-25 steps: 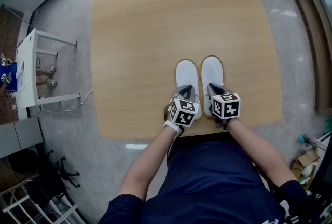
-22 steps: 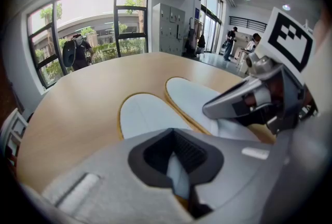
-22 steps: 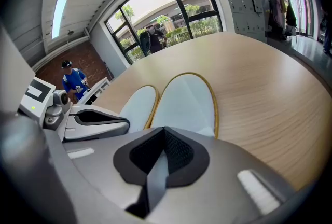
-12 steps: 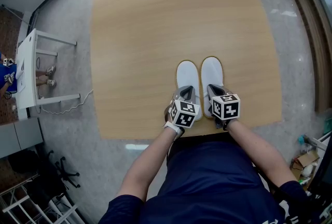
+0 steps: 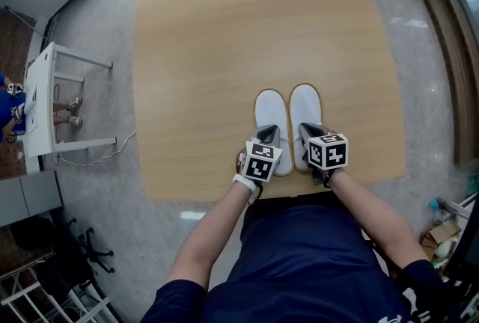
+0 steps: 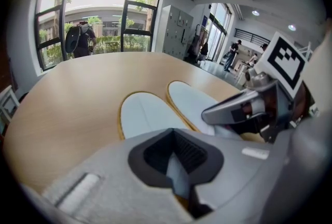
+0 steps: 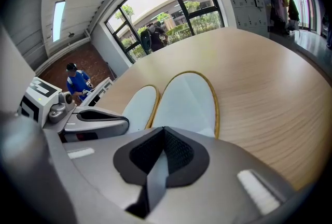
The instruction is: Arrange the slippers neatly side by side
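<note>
Two white slippers with tan edging lie side by side on the wooden table [image 5: 224, 52], toes pointing away, close to its near edge. The left slipper [image 5: 271, 114] [image 6: 145, 114] [image 7: 140, 103] and the right slipper [image 5: 305, 108] [image 6: 189, 98] [image 7: 187, 98] almost touch along their inner sides. My left gripper [image 5: 269, 136] [image 6: 176, 166] is at the left slipper's heel, shut on its pale fabric. At the right slipper's heel my right gripper [image 5: 309, 131] [image 7: 158, 166] is shut on a strip of its fabric. Both heels are hidden under the grippers.
The table's near edge runs just behind the grippers, against the person's body. A white desk frame [image 5: 41, 105] and a person in blue [image 5: 11, 116] are on the floor far left. Wooden planks [image 5: 449, 52] lie on the floor at right.
The left gripper has turned slightly and drawn back a touch. The slippers and the right gripper stay as they were.
</note>
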`<action>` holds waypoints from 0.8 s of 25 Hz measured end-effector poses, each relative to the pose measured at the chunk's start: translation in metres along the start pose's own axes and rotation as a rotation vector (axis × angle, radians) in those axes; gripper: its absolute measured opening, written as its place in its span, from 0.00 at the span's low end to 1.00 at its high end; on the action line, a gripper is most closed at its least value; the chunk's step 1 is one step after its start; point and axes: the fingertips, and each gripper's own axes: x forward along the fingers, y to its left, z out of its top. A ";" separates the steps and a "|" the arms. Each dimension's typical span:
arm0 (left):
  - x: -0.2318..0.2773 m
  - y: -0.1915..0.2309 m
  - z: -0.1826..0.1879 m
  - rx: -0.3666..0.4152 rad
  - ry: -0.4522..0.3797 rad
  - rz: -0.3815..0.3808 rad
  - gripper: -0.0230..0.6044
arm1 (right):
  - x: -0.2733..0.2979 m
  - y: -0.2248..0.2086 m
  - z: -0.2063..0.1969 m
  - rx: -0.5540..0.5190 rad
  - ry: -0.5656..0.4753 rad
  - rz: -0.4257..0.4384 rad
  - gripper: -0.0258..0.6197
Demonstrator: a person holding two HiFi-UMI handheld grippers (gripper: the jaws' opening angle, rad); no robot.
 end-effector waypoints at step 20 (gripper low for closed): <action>-0.137 -0.029 0.059 -0.062 -0.194 -0.003 0.04 | -0.145 0.046 0.096 -0.170 -0.359 0.079 0.05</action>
